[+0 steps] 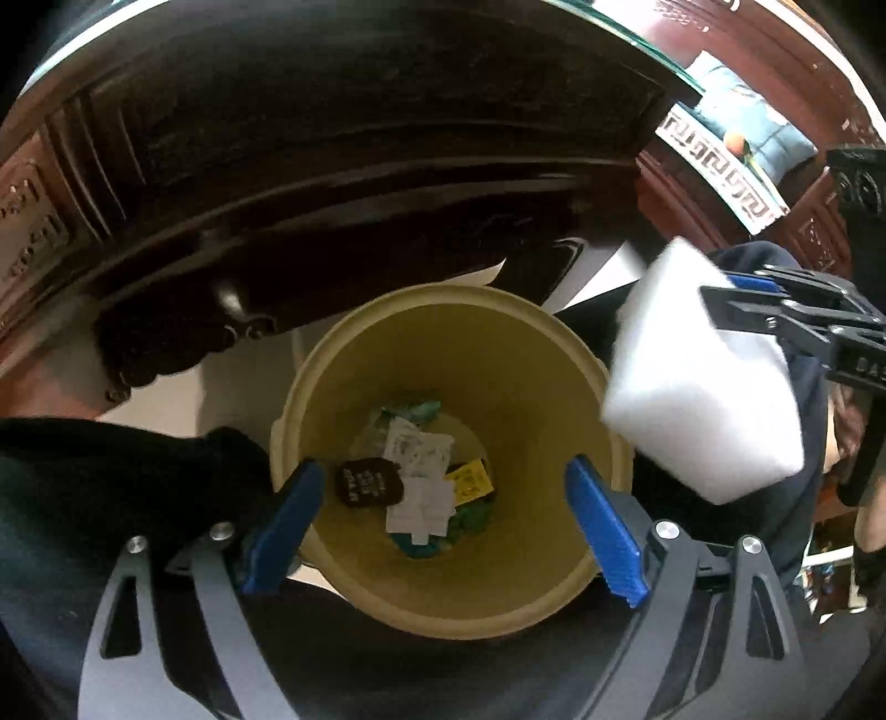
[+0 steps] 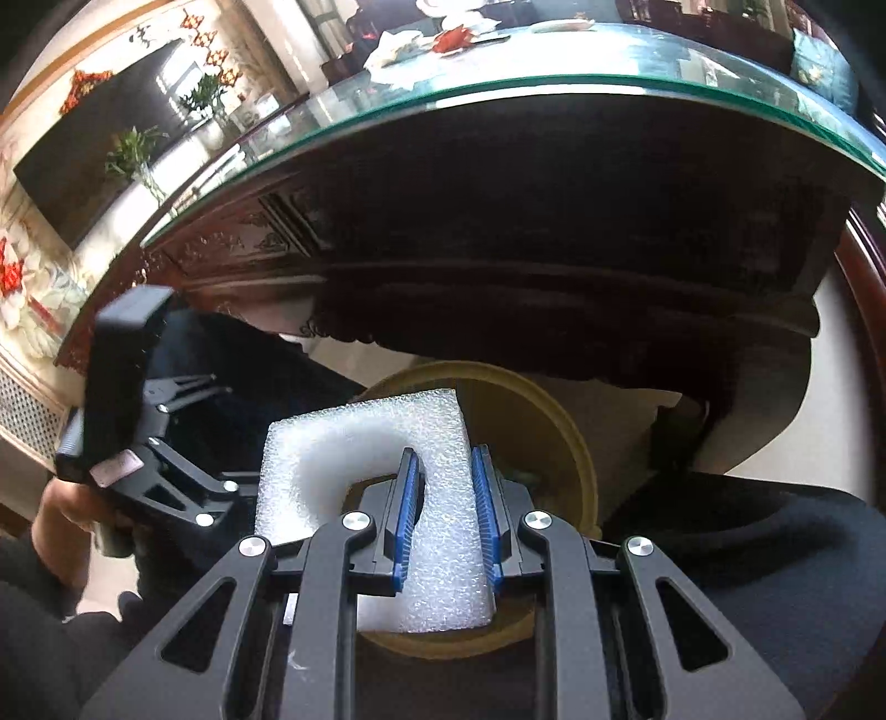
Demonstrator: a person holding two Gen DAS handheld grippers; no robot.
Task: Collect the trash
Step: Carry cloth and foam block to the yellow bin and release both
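Observation:
A yellow trash bin [image 1: 520, 387] stands on the floor under the table edge, with several wrappers and paper scraps [image 1: 421, 476] at its bottom. My left gripper [image 1: 443, 520] is open and empty right above the bin's mouth. My right gripper [image 2: 447, 482] is shut on a white foam block [image 2: 365, 437], held over the bin's rim [image 2: 531, 404]. In the left wrist view the foam block [image 1: 698, 382] and the right gripper [image 1: 775, 315] hang at the bin's right edge.
A dark carved wooden table with a glass top [image 2: 498, 88] overhangs the bin. Paper trash [image 2: 398, 50] lies on the tabletop. The left gripper [image 2: 138, 421] shows at the left of the right wrist view. Dark clothing [image 2: 775, 543] surrounds the bin.

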